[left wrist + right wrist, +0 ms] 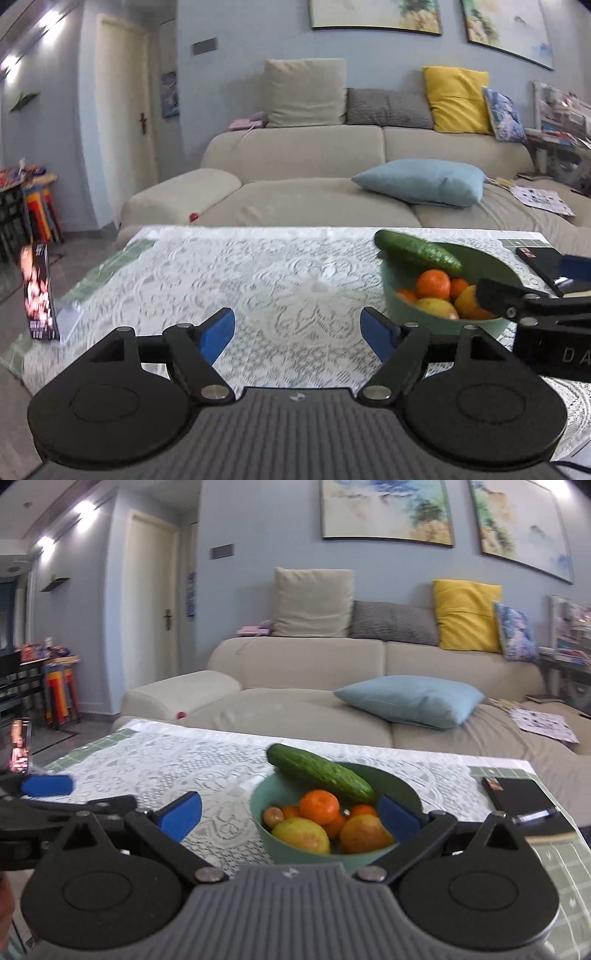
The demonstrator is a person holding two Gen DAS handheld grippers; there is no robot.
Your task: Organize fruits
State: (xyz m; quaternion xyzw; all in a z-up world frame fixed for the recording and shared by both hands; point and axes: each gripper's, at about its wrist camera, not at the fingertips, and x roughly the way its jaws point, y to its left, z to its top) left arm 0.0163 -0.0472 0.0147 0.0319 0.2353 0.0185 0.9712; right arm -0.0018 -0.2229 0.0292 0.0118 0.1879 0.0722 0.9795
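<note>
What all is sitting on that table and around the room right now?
bowl: one, pale green, on the lace cloth
cucumber: one, green, lying across the bowl's rim
tangerines: several, orange, in the bowl
larger fruits: two, yellow-orange, at the bowl's front
lace cloth: one, white, over the table
notebook: one, black, right table end, pen on it
sofa: one, beige, behind the table
cushions: several, mixed colours
left gripper: open, empty
right gripper: open, empty
</note>
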